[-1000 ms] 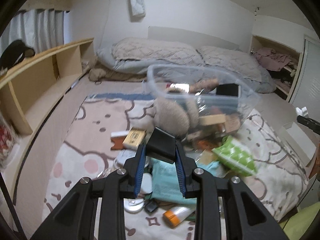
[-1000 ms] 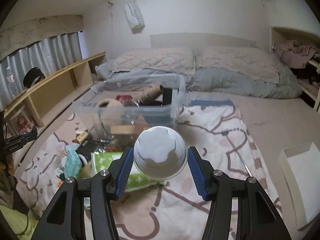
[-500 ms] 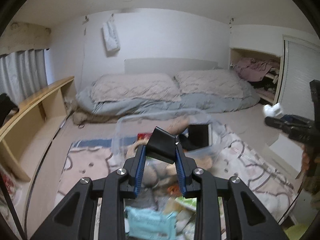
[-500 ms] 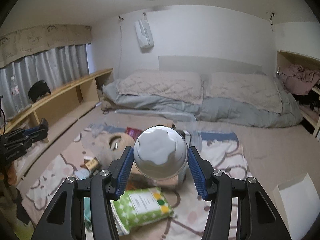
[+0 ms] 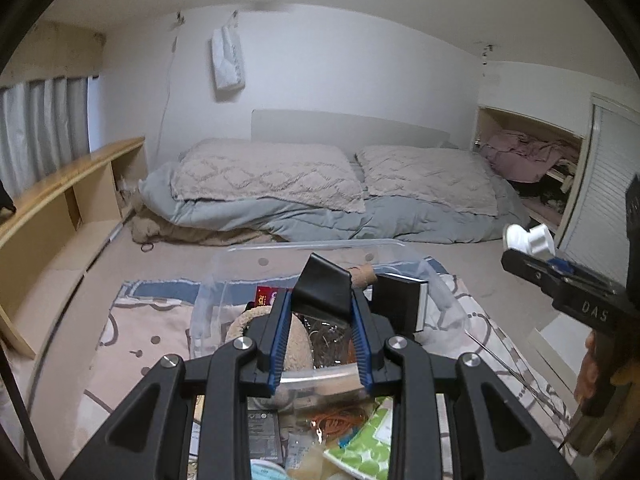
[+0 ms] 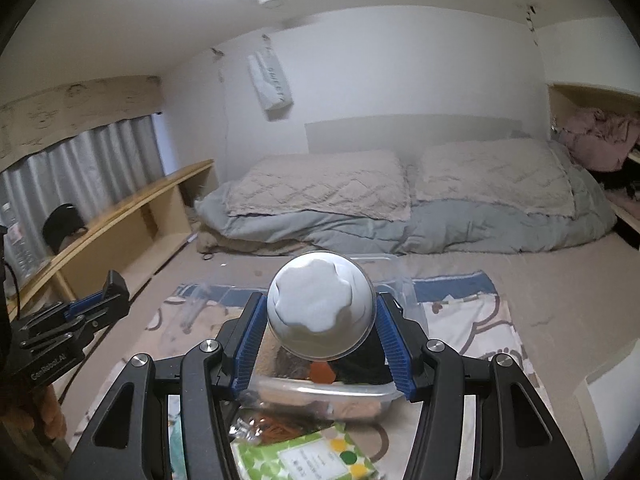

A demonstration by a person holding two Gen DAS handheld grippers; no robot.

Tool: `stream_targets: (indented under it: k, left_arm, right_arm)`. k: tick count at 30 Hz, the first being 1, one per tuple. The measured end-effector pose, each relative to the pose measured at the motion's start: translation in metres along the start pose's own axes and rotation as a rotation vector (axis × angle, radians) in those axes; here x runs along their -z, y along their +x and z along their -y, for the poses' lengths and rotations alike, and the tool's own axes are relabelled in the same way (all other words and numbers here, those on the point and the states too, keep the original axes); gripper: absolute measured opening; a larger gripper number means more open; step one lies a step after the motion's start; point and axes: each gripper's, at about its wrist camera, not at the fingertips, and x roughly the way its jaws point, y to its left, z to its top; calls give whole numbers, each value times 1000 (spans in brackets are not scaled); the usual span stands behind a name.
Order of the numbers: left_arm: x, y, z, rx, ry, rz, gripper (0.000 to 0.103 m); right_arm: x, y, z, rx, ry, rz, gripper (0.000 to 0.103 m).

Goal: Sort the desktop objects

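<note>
My left gripper [image 5: 320, 312] is shut on a small black box [image 5: 325, 288] and holds it above a clear plastic bin [image 5: 240, 284] full of items, among them a plush toy [image 5: 256, 332] and a black book [image 5: 400, 304]. My right gripper [image 6: 320, 324] is shut on a white round jar [image 6: 320, 312], lid facing the camera, held over the same bin [image 6: 320, 394]. The right gripper with its jar [image 5: 528, 240] shows at the right of the left wrist view. The left gripper [image 6: 100, 300] shows at the left of the right wrist view.
A green dotted wipes pack [image 6: 308, 456], orange cord [image 5: 336, 420] and a black pack [image 5: 262, 436] lie on the patterned mat [image 5: 140, 336] before the bin. A bed with pillows [image 5: 320, 192] lies behind. A wooden shelf [image 5: 60, 208] runs along the left. A white lid [image 6: 612, 396] lies right.
Both grippers have risen and moved forward toward the bin, each keeping its grip. The bin now sits directly below the fingers; loose items on the mat have slid to the bottom of both views.
</note>
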Motion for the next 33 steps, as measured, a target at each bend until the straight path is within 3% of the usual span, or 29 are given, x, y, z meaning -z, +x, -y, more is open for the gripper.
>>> stream_targets:
  k: [5, 9, 16, 24, 30, 31, 32, 33]
  left_arm:
    - [8, 43, -19, 21, -56, -63, 29]
    - [25, 79, -38, 42, -114, -128, 29]
    - [40, 137, -56, 10, -139, -251, 29]
    - [39, 168, -69, 7, -179, -296, 29]
    - [36, 178, -74, -49, -184, -292, 30]
    - [36, 179, -75, -64, -186, -292, 41]
    - [36, 180, -76, -83, -195, -298, 64]
    - [36, 179, -78, -88, -210, -296, 72]
  right_arm:
    - [10, 27, 7, -17, 45, -29, 56]
    - [17, 46, 0, -28, -5, -58, 56]
    - [25, 81, 4, -61, 3, -111, 56]
    - [32, 107, 16, -74, 25, -157, 56]
    - [36, 115, 17, -75, 27, -179, 56]
    - [37, 115, 16, -75, 24, -182, 56]
    - [37, 116, 16, -75, 21, -184, 56]
    - [38, 116, 16, -74, 18, -186, 56]
